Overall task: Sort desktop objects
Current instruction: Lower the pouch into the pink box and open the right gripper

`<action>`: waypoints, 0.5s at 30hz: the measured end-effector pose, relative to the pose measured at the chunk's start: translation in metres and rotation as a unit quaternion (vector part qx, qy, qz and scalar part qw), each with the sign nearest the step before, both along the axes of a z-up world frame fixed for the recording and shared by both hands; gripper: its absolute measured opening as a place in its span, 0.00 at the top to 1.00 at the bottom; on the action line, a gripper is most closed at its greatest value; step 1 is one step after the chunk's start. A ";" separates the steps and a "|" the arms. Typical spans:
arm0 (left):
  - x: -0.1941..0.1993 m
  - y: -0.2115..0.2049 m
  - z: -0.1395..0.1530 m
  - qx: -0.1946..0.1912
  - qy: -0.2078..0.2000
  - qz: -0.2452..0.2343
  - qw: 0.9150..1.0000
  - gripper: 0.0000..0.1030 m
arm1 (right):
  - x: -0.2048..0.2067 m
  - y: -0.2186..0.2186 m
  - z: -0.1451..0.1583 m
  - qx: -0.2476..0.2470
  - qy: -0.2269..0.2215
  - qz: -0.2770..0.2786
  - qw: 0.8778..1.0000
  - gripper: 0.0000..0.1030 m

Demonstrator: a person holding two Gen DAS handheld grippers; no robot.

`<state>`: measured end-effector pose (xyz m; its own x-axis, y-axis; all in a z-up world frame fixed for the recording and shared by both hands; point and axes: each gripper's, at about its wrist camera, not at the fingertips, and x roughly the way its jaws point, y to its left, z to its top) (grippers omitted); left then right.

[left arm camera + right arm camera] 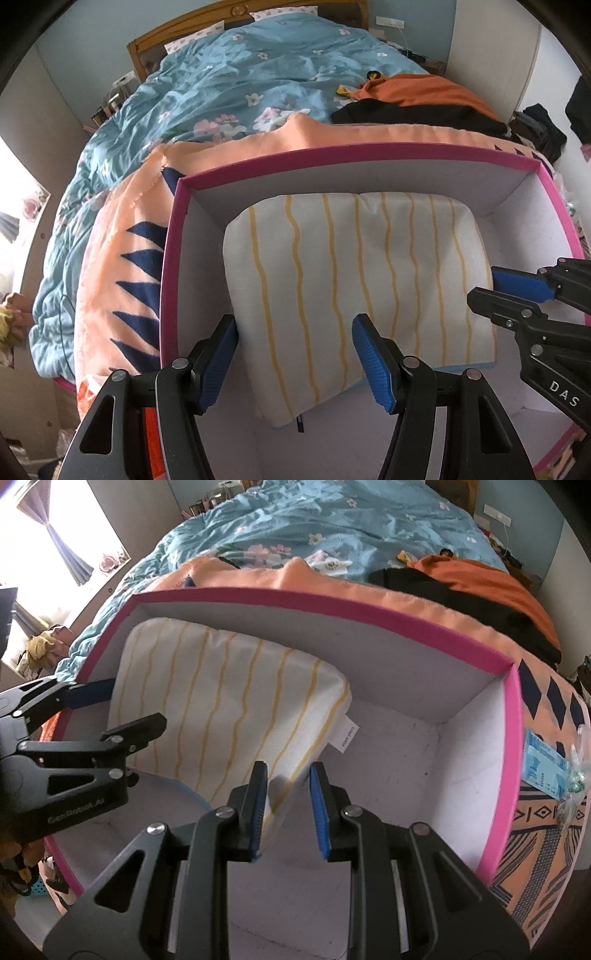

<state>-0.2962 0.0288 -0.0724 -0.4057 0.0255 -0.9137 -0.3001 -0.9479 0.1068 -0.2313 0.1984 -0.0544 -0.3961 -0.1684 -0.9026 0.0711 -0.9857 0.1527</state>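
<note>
Left wrist: left gripper (pixel 295 350), jaws wide, straddles the near-left corner of the striped cloth pouch (pixel 354 280), gripping nothing. Pouch lies inside the pink box (pixel 332 157), toward its left wall — likely just placed. Box floor beneath it hidden.

Right wrist: right gripper (pixel 286 805), jaws narrowly parted around the pouch's near corner, not clamped. Blue packet (pixel 543 764) outside the box's right wall, seemingly unsorted; label unreadable.
</note>
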 end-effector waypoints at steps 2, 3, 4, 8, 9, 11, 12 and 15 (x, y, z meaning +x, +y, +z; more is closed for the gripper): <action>-0.001 0.000 -0.001 -0.001 0.004 0.000 1.000 0.37 | -0.004 0.000 -0.006 0.002 -0.009 -0.005 1.000 0.74; -0.001 0.000 -0.001 -0.001 0.006 0.000 1.000 0.37 | -0.006 0.000 -0.009 0.002 -0.016 -0.007 1.000 0.74; -0.002 0.000 -0.001 0.000 0.009 0.001 1.000 0.37 | -0.008 0.001 -0.012 0.001 -0.025 -0.011 1.000 0.74; -0.001 0.000 -0.001 0.002 0.016 0.000 1.000 0.37 | -0.016 0.004 -0.017 0.002 -0.040 -0.026 0.999 0.74; 0.000 0.000 -0.001 0.004 0.017 0.000 1.000 0.37 | -0.017 0.005 -0.019 0.002 -0.045 -0.030 0.999 0.74; 0.001 -0.002 0.000 0.013 0.020 0.001 1.000 0.37 | -0.019 0.007 -0.022 -0.003 -0.054 -0.035 0.998 0.74; 0.001 -0.003 0.001 0.019 0.021 0.003 1.000 0.36 | -0.020 0.008 -0.022 -0.004 -0.056 -0.036 0.998 0.74; 0.001 -0.007 0.003 0.032 0.023 0.006 0.999 0.36 | -0.020 0.006 -0.023 0.000 -0.059 -0.035 0.998 0.74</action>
<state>-0.2954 0.0221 -0.0691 -0.4485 0.0771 -0.8905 -0.2839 -0.9570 0.0602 -0.2509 0.2046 -0.0770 -0.2981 -0.1430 -0.9438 -0.0167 -0.9878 0.1550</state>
